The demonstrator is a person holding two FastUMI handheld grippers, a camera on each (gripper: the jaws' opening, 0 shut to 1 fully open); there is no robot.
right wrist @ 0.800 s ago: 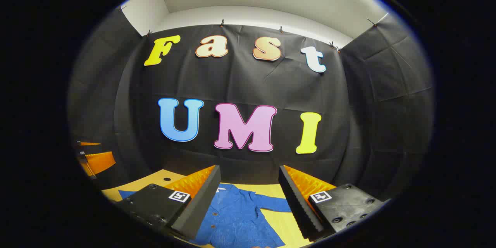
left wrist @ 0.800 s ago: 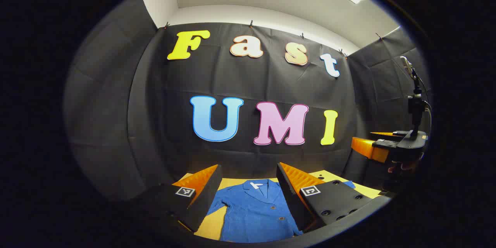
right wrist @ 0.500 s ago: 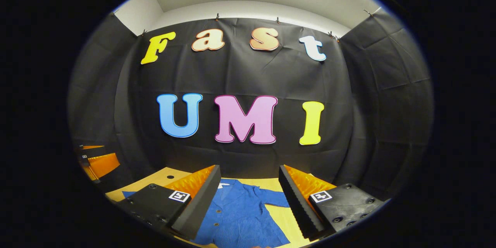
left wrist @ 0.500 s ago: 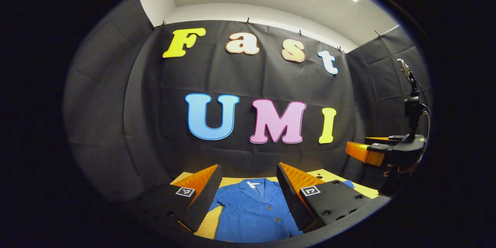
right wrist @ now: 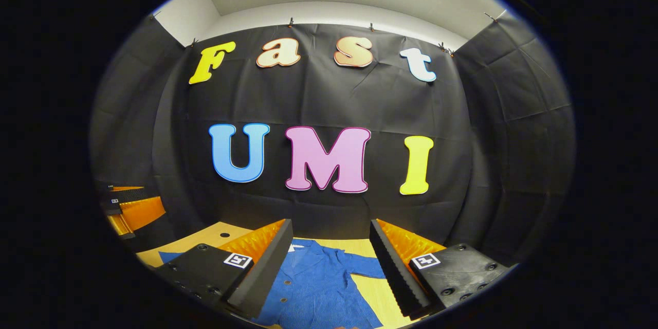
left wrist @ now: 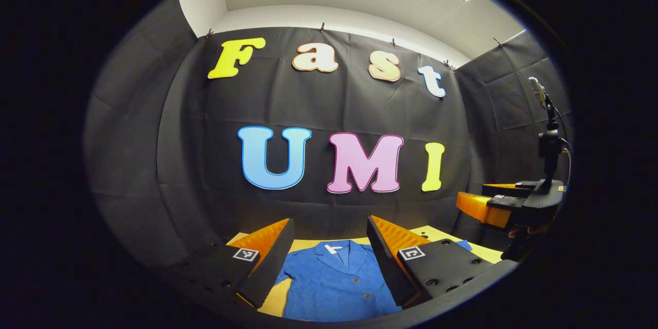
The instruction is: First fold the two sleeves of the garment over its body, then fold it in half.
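Observation:
A blue buttoned jacket (left wrist: 334, 282) lies flat on the yellow table (left wrist: 437, 230), collar toward the far wall. In the left gripper view my left gripper (left wrist: 329, 259) is open above it, framing the collar and chest. In the right gripper view my right gripper (right wrist: 329, 262) is open too, over the jacket (right wrist: 318, 288), whose one sleeve (right wrist: 367, 269) reaches right between the fingers. The other sleeve end (right wrist: 167, 256) peeks out left of the left finger. The right gripper (left wrist: 501, 203) also appears far right in the left gripper view, held up by a hand.
The black cloth wall stands close behind the table's far edge. A small hole (right wrist: 221, 235) marks the tabletop at the back left. The left gripper (right wrist: 131, 211) shows at the left edge of the right gripper view.
Both views have drifted slightly; the jacket sits a touch farther right between my left fingers. The right gripper seen in the left gripper view has shifted a little left and down. Nothing was grasped.

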